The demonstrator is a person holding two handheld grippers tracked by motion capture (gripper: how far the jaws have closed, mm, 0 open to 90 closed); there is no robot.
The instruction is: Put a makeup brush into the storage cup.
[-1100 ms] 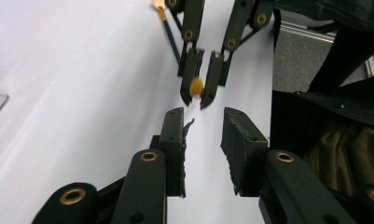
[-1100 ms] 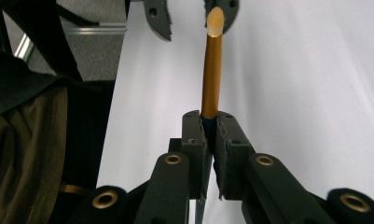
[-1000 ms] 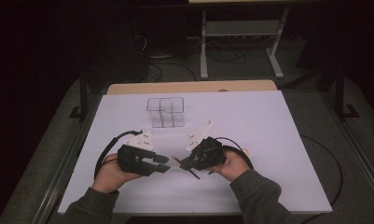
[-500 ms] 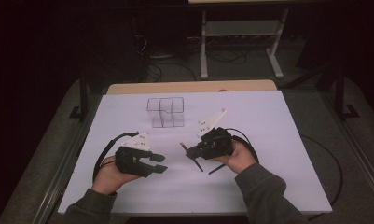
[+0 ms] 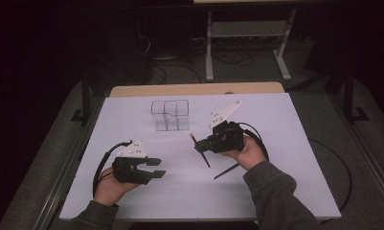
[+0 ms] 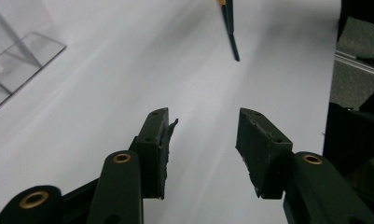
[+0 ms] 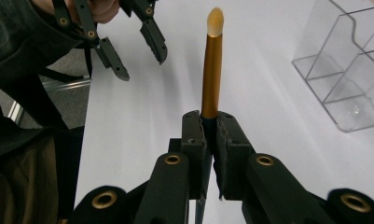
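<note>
Across the white table, a clear organizer stands at twelve o'clock; the left gripper — jaws just opening, nothing between — sits at seven; the right gripper clenches a gold-handled brush near centre.

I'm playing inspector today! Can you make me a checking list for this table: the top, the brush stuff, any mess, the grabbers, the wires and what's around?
Surface: white table, bare and flat.
Job's things: makeup brush with gold ferrule, clamped in the right gripper; clear acrylic organizer upright at the far middle, nothing in it.
Clutter: nothing seen.
Grippers: right shut on the brush; left gripper open, jaws just widened, nothing between them.
Cables: black cable loops from the left gripper.
Surroundings: dark floor, metal stand behind.
</note>
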